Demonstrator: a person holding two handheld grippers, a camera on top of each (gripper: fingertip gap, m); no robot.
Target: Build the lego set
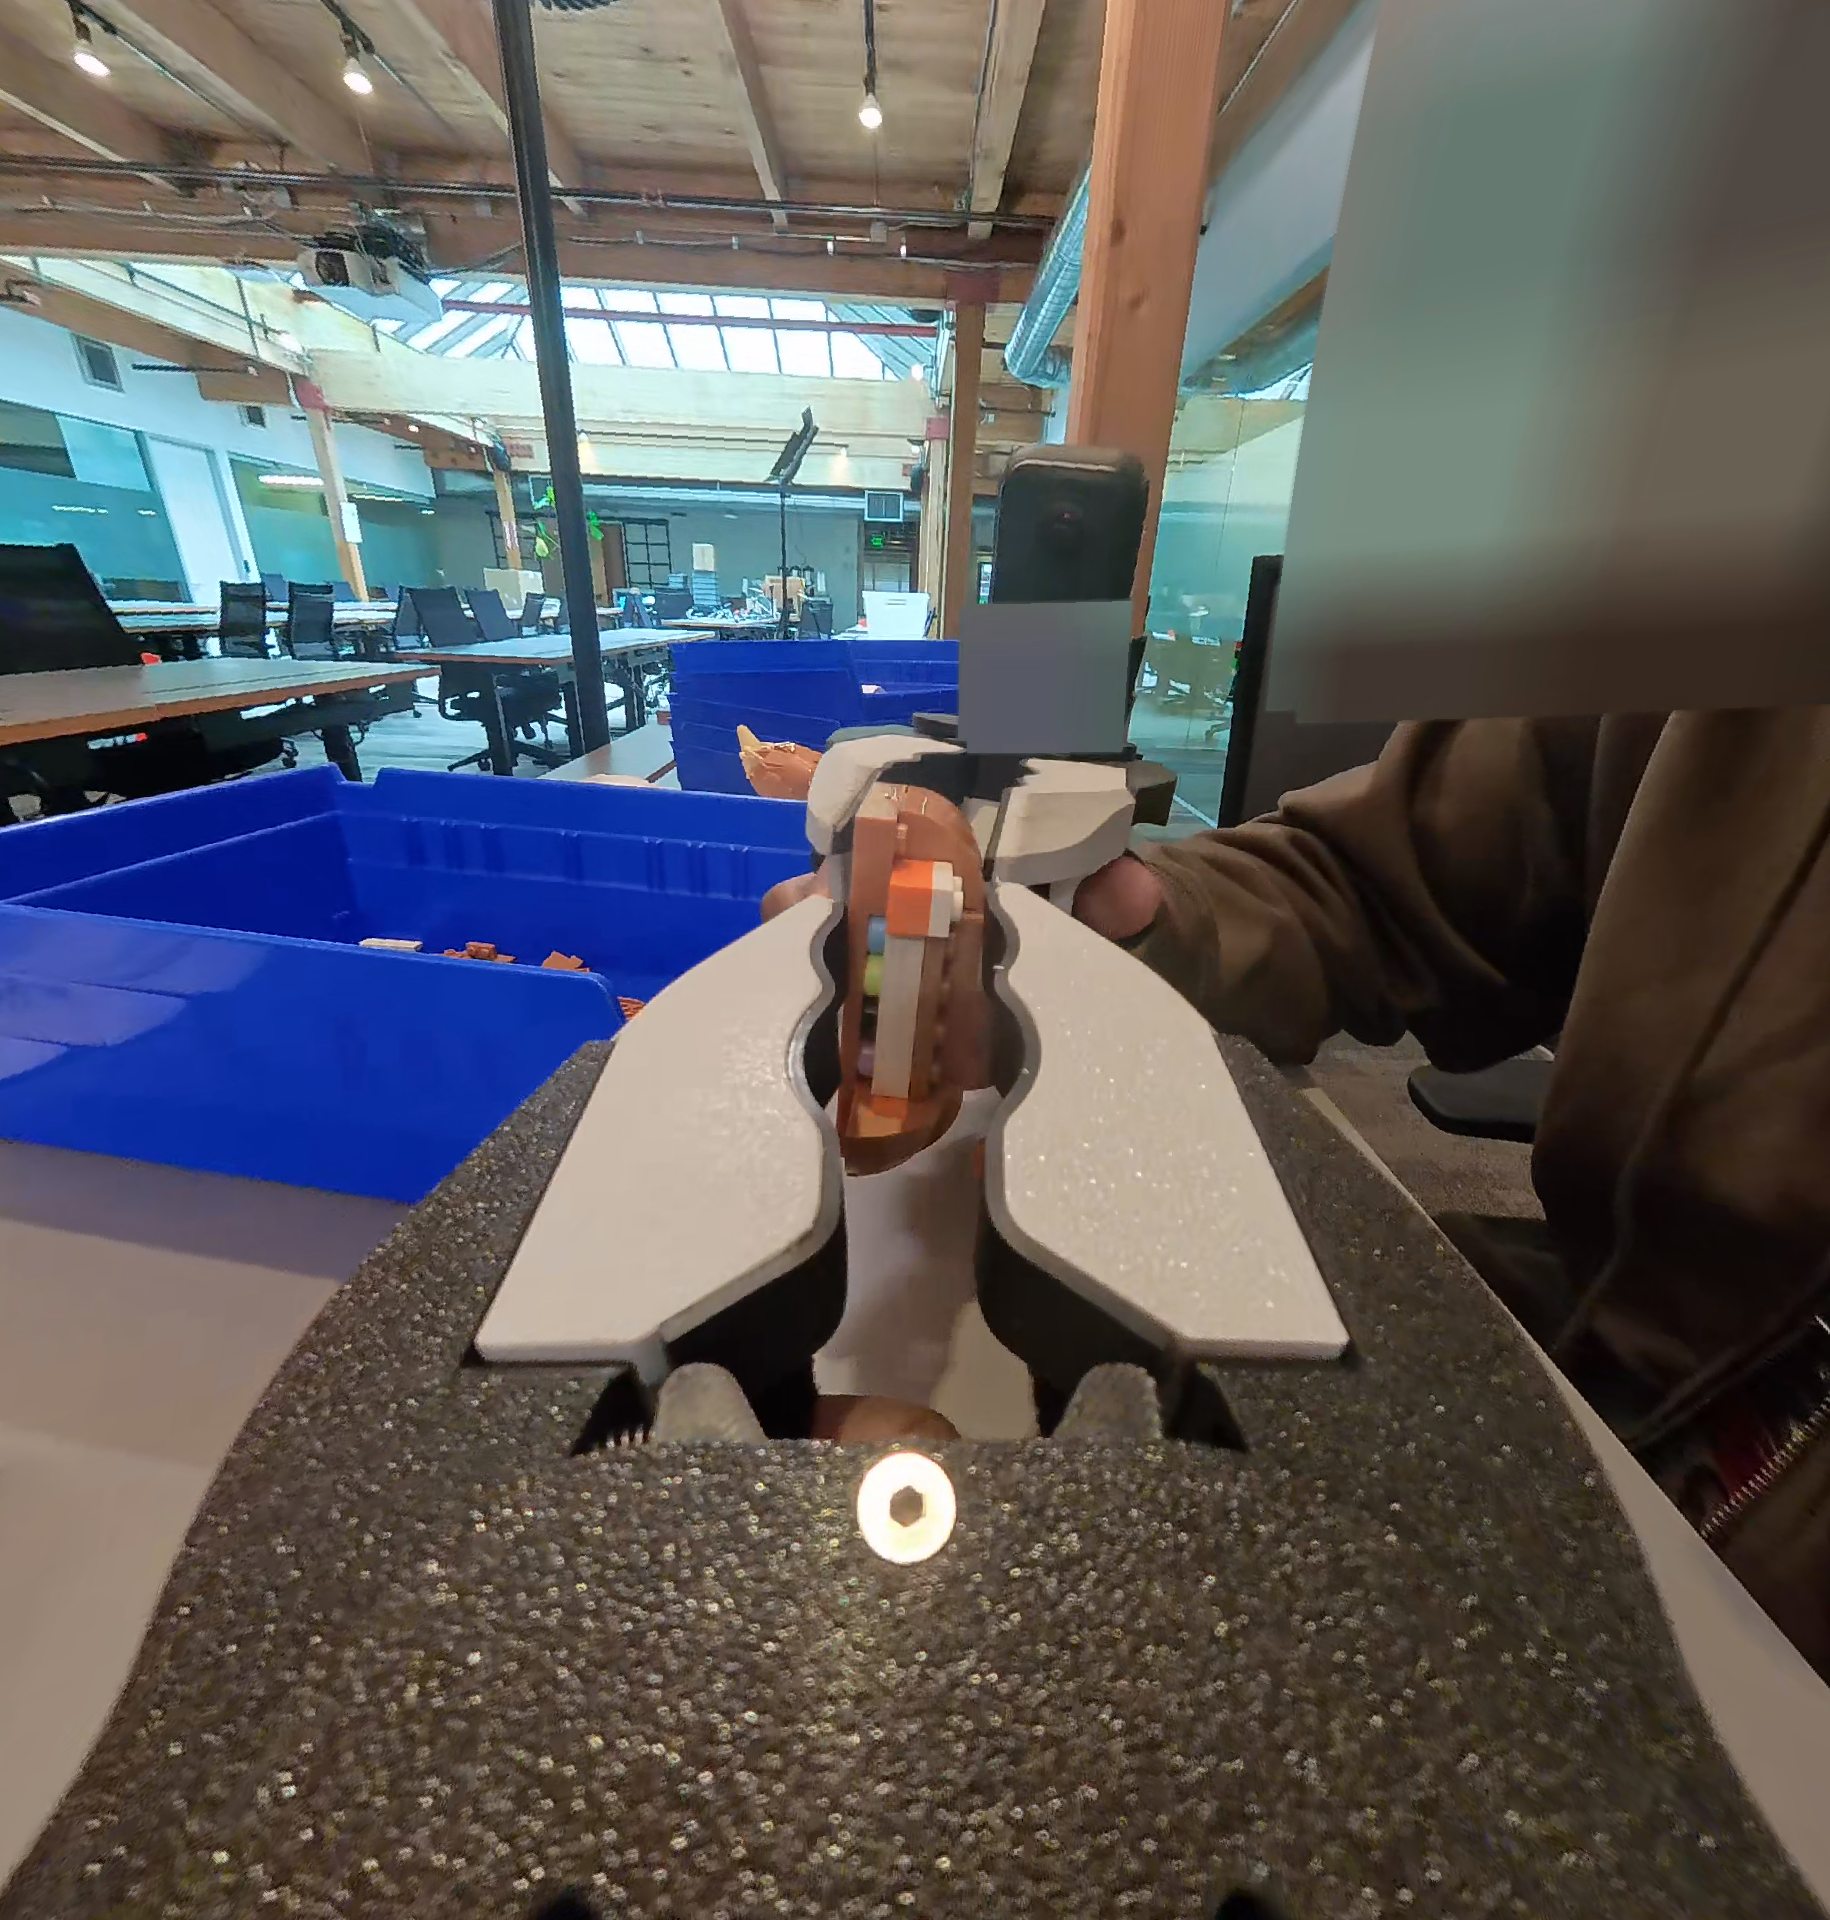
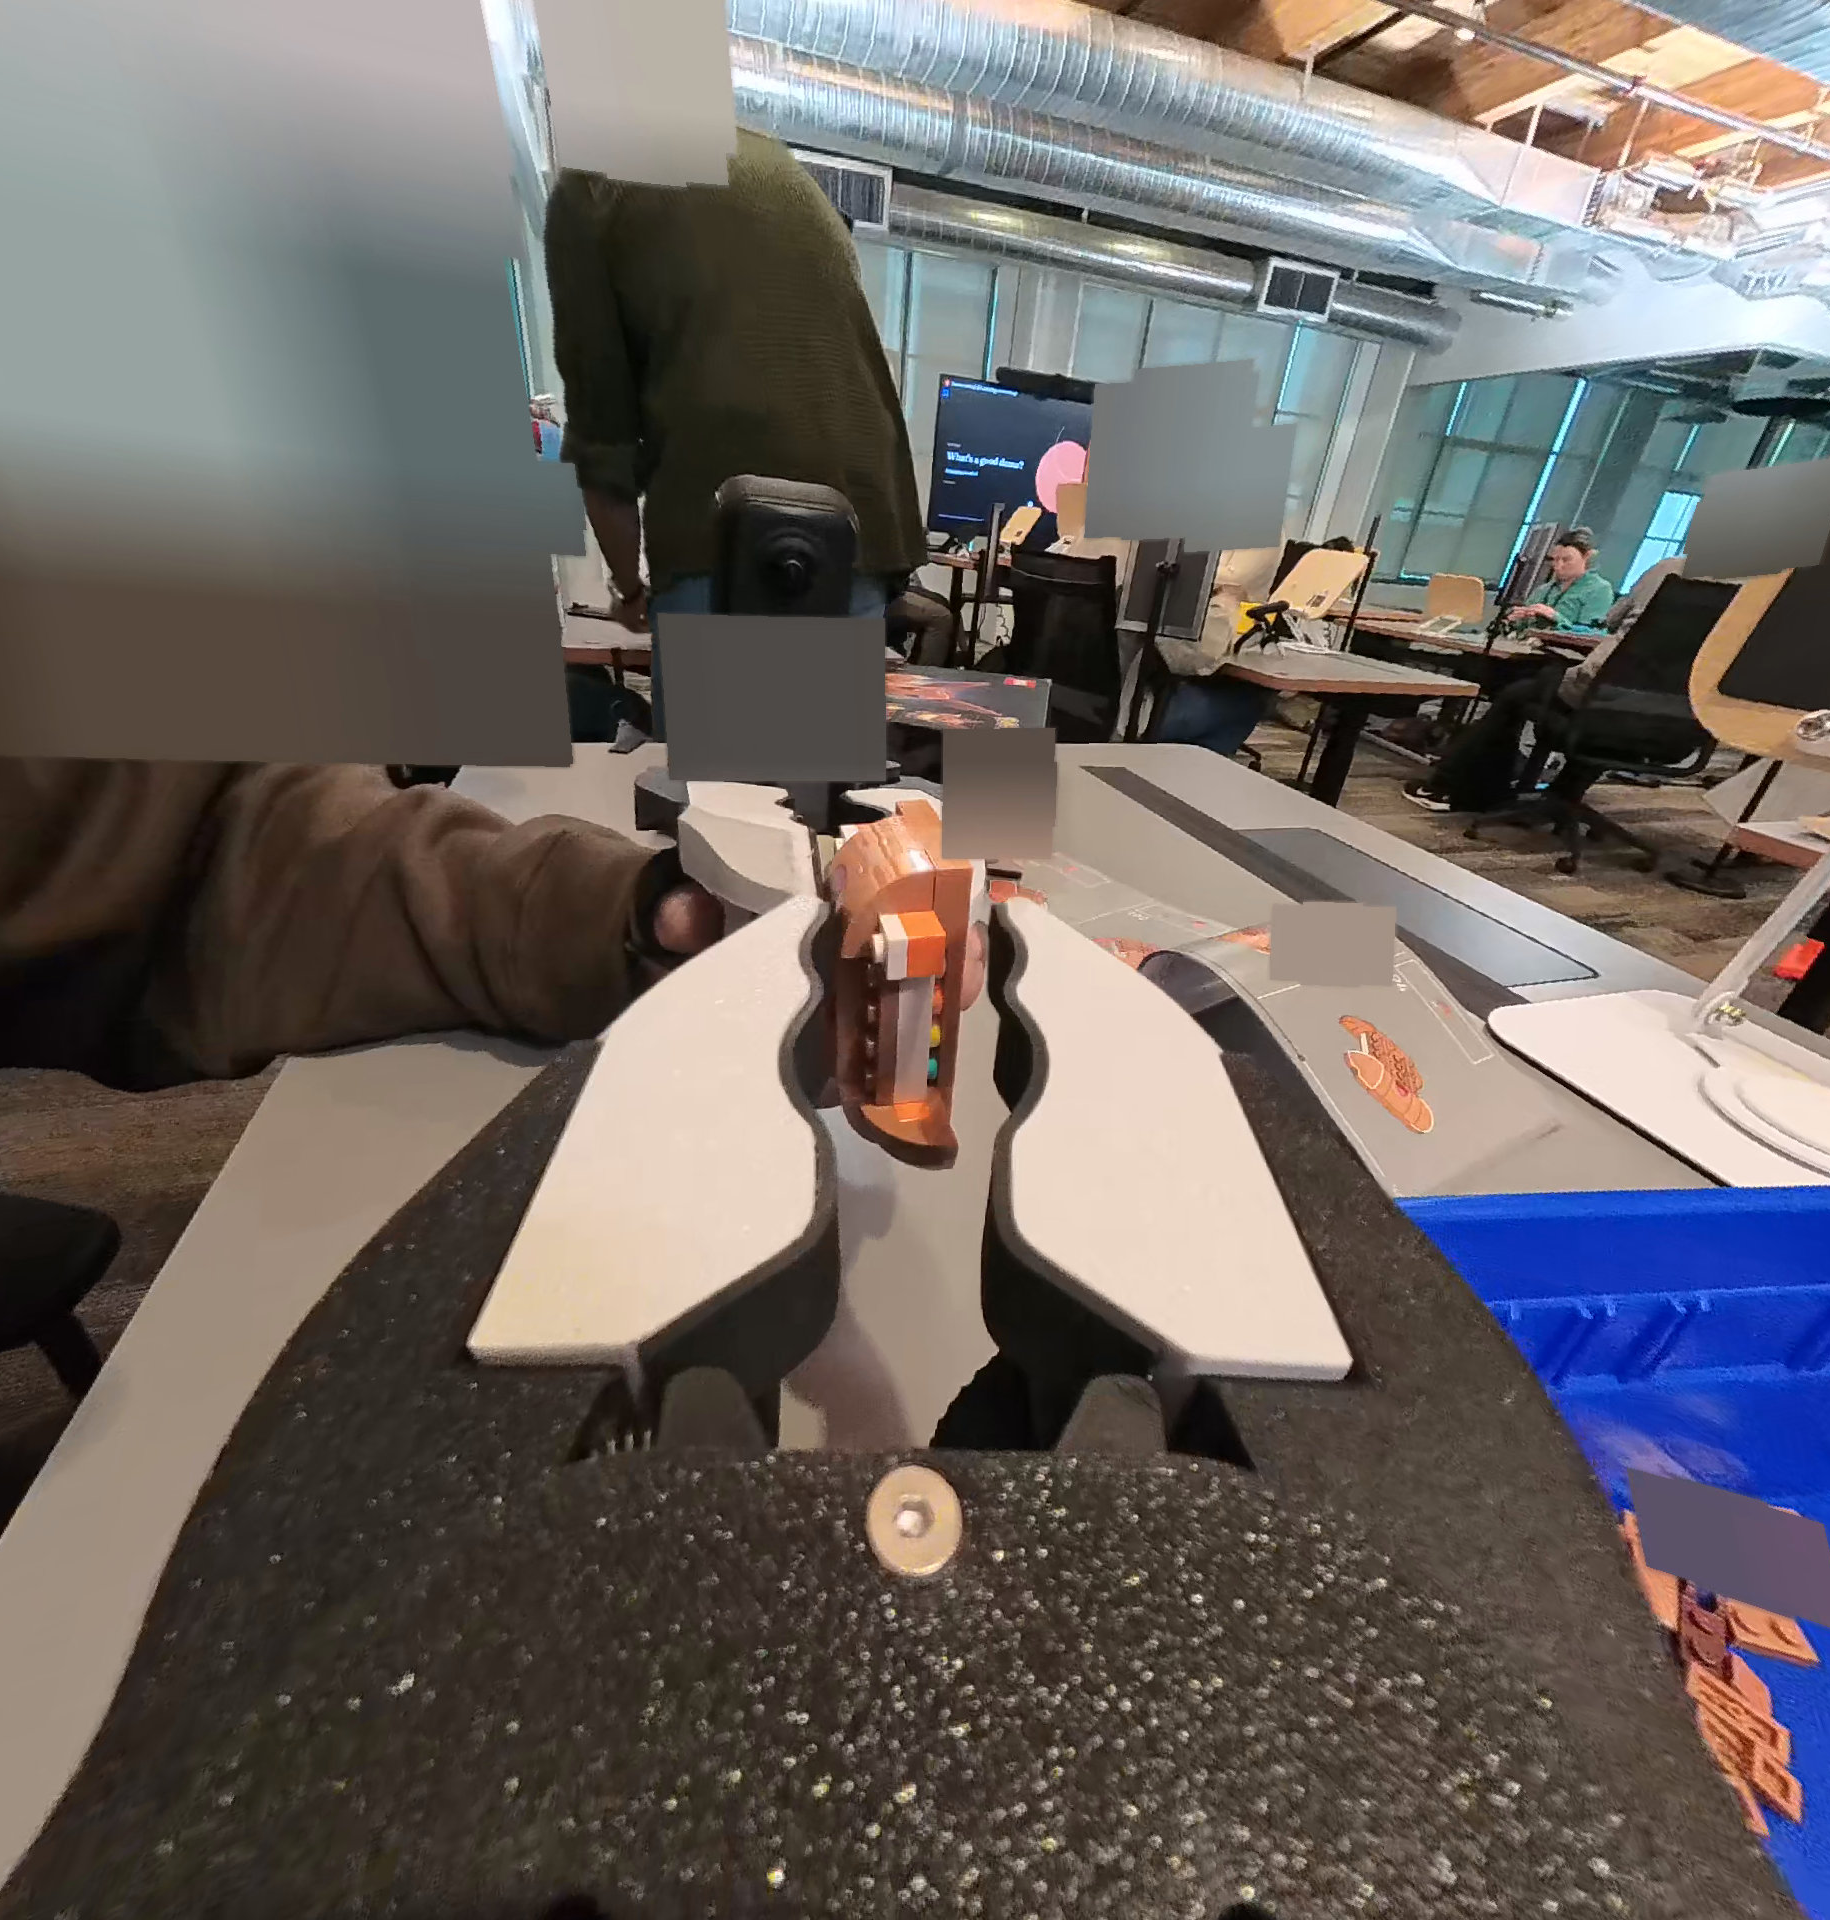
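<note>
My grey table (image 2: 1150, 790) carries a blue plastic bin (image 1: 267, 1039) of brown bricks near one edge, an open instruction booklet (image 2: 1389, 1081) beside it.

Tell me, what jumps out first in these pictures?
A brown and orange lego piece is held up in the air, pinched between both grey grippers, the left gripper and the right gripper facing each other. A bright blue bin with loose bricks sits on the table beside them.

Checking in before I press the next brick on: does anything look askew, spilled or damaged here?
Nothing stands out. The brown lego assembly sits between the fingers of both the left gripper and right gripper, intact. Loose bricks stay inside the blue bin.
</note>
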